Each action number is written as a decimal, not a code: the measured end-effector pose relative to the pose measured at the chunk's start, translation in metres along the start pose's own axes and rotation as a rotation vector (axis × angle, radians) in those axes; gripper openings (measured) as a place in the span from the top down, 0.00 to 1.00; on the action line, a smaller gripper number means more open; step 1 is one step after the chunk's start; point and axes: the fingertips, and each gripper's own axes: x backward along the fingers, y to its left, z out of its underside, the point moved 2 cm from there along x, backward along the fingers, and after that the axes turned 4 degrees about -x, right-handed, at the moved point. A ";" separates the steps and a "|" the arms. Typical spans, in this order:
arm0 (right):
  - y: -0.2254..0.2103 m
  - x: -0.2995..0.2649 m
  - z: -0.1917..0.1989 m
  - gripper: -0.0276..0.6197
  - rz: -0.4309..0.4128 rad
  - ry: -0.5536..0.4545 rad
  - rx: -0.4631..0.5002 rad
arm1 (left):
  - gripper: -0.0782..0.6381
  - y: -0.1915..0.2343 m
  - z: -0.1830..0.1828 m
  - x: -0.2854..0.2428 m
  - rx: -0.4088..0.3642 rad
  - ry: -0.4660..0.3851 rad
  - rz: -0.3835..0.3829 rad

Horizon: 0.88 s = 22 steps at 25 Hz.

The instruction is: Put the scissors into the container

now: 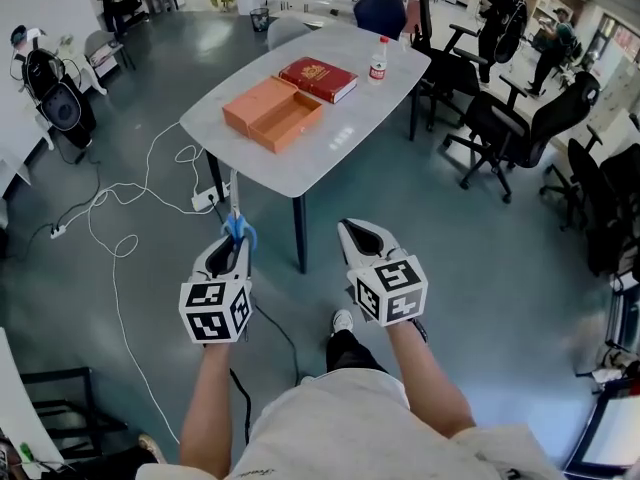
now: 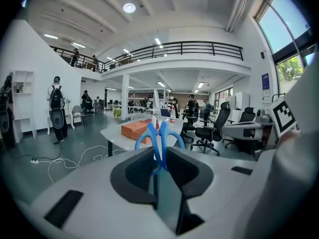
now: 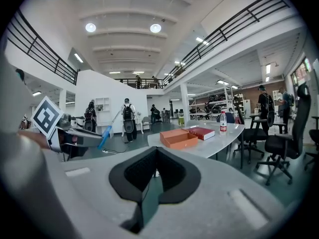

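Note:
Blue-handled scissors (image 1: 238, 229) are clamped in my left gripper (image 1: 236, 245), handles at the jaws and blades (image 2: 155, 101) pointing away toward the table. Through the left gripper view the handles (image 2: 160, 136) stick up between the pads. The orange container (image 1: 284, 121) lies open on the grey table (image 1: 345, 128), its lid (image 1: 256, 103) joined on the left side; it also shows ahead as the orange container (image 2: 135, 130) and orange container (image 3: 178, 137). My right gripper (image 1: 360, 232) is shut with nothing in it, held over the floor short of the table. Both grippers are well short of the container.
A red book (image 1: 318, 78) and a water bottle (image 1: 378, 60) stand behind the container. Black office chairs (image 1: 505, 128) crowd the right of the table. White cables (image 1: 120, 228) trail over the floor at left. People stand far off by the walls.

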 end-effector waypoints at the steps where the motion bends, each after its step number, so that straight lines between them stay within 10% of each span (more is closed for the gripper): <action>1: -0.006 -0.008 -0.002 0.95 -0.005 0.000 -0.002 | 0.79 0.002 -0.004 -0.009 0.000 0.001 -0.003; 22: -0.127 -0.139 -0.058 0.95 -0.146 0.027 -0.008 | 0.79 0.011 -0.066 -0.167 0.030 0.061 -0.090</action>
